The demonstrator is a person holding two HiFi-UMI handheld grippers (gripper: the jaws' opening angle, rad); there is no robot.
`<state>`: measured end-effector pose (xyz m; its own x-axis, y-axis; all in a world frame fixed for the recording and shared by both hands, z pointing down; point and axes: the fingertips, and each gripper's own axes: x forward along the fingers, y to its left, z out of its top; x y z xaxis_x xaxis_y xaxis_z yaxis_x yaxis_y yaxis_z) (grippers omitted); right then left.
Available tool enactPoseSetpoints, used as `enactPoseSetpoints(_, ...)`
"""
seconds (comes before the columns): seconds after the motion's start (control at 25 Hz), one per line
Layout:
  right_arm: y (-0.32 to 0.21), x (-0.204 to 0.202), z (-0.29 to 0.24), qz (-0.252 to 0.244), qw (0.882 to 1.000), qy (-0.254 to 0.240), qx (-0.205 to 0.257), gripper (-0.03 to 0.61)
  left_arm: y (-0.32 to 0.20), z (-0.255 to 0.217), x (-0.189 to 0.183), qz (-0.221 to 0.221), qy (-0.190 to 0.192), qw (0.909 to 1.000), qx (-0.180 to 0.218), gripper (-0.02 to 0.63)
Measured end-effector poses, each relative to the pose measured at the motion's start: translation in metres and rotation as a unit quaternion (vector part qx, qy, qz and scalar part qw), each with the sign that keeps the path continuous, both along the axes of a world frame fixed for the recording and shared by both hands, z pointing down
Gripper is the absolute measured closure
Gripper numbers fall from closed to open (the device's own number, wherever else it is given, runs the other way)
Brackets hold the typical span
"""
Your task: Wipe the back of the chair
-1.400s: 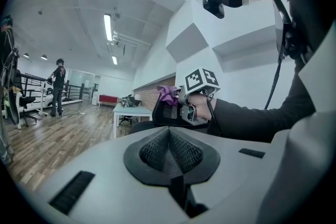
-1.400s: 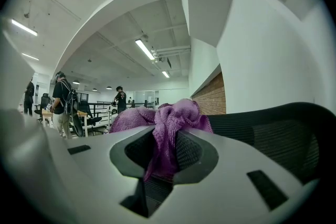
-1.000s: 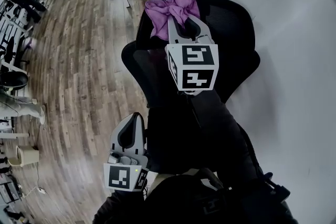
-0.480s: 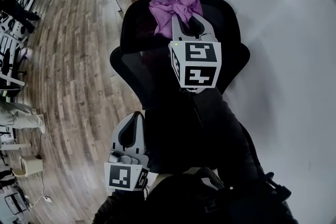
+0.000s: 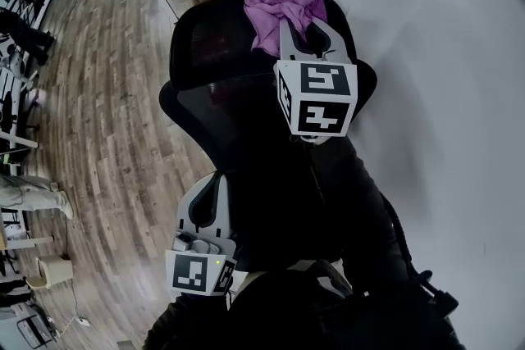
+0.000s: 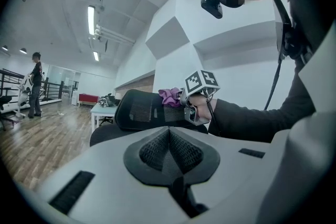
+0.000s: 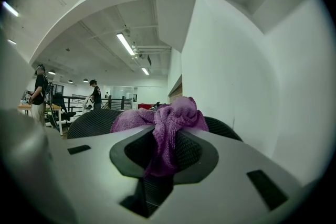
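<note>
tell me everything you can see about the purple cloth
The purple cloth looks like soft, looped-pile fabric, perhaps microfibre, bunched into crumpled folds rather than spread flat. The right claw is shut on one fold, which hangs down between its jaws, while the rest puffs out beyond the tips. It sits at the top edge of the black mesh chair back, close to the white wall, apparently resting on the mesh.

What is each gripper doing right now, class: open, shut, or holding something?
Left gripper: jaws shut, nothing between them.
Right gripper: jaws shut on the purple cloth.
</note>
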<state>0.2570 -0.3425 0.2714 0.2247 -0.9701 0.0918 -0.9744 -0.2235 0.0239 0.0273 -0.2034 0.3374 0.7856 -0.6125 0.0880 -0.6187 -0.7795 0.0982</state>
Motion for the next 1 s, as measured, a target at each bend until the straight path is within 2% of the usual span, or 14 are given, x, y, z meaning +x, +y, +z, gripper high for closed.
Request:
enactPoseSetpoints(0.28,0.022,0.029,-0.012,0.027,1.000,0.007,-0.002,0.497,0.011,-0.010,0.024,0.028,0.003,0.9996,0.007,0.607)
enactPoseSetpoints(0.68,0.055,0.052,-0.023,0.056,0.998,0.009,0.010,0.497,0.028,-0.012,0.033,0.041,0.007,0.9991,0.008,0.607)
enactPoseSetpoints(1.0,0.051,0.052,-0.018,0.056,0.998,0.019,0.009,0.497,0.028,-0.004,0.033,0.045,-0.001,0.9990,0.005,0.607)
